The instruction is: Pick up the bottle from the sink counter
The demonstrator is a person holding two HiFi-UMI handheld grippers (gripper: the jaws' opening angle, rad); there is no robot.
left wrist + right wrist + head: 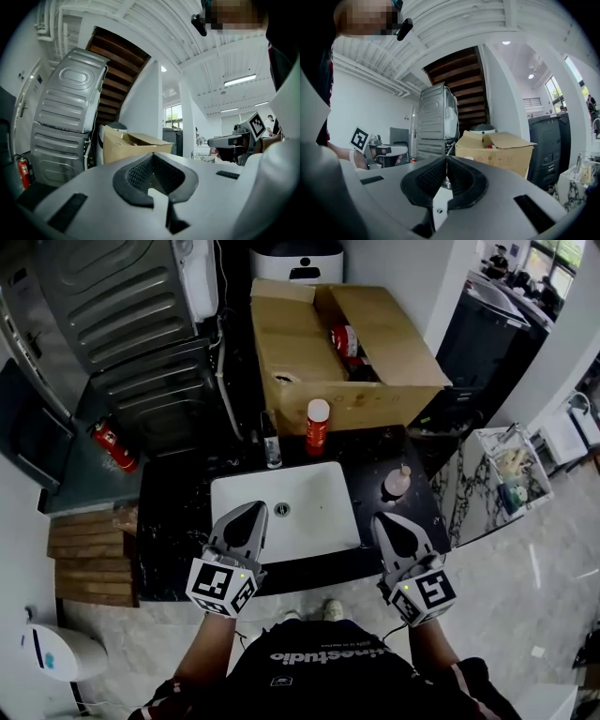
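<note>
An orange-red bottle (pixel 318 426) with a white cap stands upright at the back of the black sink counter (pixel 173 521), behind the white basin (pixel 309 512). To its left is a slim clear bottle (pixel 272 441); a small pink bottle (pixel 397 482) stands right of the basin. My left gripper (pixel 254 513) hovers over the basin's front left edge, my right gripper (pixel 382 520) over its front right corner. Both are shut and empty, well short of the bottles. The left gripper view (pixel 152 155) and right gripper view (pixel 446 158) show the pads pressed together; no bottle is clear in either.
An open cardboard box (pixel 342 348) sits right behind the counter. Grey stacked machines (pixel 141 324) and a red fire extinguisher (pixel 114 446) are at the left, wooden boards (pixel 86 554) lower left. A marble-topped stand (pixel 487 479) with small items is at the right.
</note>
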